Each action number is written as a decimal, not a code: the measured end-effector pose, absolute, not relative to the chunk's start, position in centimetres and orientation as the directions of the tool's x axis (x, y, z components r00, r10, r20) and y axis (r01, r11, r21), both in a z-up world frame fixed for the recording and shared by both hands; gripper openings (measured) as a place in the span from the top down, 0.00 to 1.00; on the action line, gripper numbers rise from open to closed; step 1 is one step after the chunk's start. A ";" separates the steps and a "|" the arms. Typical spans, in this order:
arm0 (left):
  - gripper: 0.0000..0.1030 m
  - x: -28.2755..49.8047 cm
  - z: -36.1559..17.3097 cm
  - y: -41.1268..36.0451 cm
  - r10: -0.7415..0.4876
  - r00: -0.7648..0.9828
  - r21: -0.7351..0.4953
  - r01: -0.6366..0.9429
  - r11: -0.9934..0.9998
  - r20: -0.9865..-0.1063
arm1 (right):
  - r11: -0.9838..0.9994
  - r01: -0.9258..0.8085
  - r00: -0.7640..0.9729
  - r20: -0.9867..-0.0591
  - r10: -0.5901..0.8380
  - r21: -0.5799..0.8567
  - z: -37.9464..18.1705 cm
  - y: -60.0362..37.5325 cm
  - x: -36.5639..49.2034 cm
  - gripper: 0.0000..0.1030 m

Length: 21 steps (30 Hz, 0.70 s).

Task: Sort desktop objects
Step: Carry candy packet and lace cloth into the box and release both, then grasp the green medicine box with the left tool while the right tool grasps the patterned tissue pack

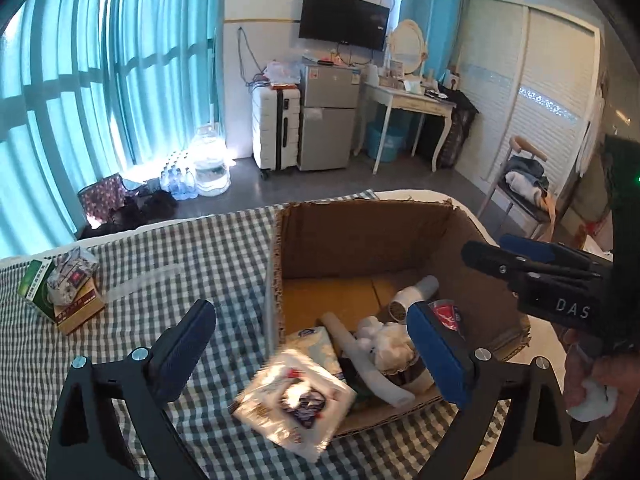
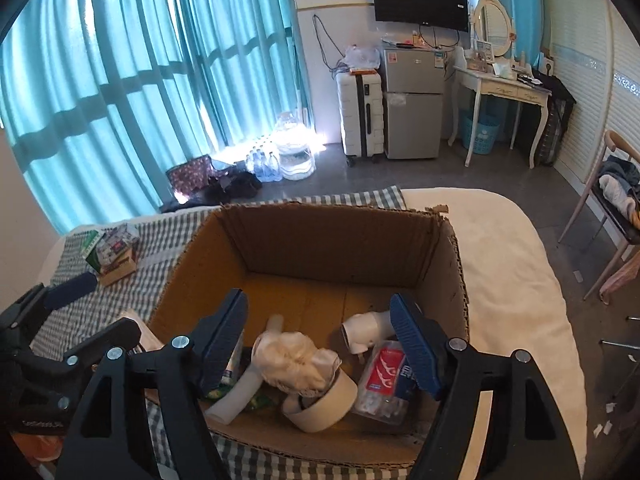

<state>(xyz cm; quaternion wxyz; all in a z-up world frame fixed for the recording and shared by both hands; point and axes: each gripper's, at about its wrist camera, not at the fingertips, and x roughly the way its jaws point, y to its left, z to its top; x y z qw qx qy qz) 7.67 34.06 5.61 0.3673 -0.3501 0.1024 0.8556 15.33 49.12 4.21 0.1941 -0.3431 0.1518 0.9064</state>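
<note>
An open cardboard box [image 2: 352, 240] on the checked cloth [image 1: 180, 248] holds a white tube [image 2: 240, 392], tape roll [image 2: 324, 404], fluffy pouf [image 2: 292, 360], and floss-pick packet [image 2: 380, 376]. A blurred tissue pack [image 1: 296, 392] is at its near-left corner. Small boxes [image 1: 60, 292] lie far left. The left gripper [image 1: 312, 344] and the right gripper [image 2: 320, 340] both stand wide, gripping nothing.

Box [image 2: 340, 240] sits on the cloth [image 1: 180, 248] toward its right edge, with tube [image 2: 240, 392], tape roll [image 2: 328, 404] and swabs pack [image 2: 380, 380] in it. Small boxes [image 1: 60, 292] stacked near the left edge.
</note>
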 end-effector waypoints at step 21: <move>0.00 -5.0 3.1 5.5 0.137 -0.724 0.048 -0.229 -0.972 -0.676 | -0.973 -0.060 -0.863 -0.502 -0.061 0.222 3.7 28.0 1.1 0.28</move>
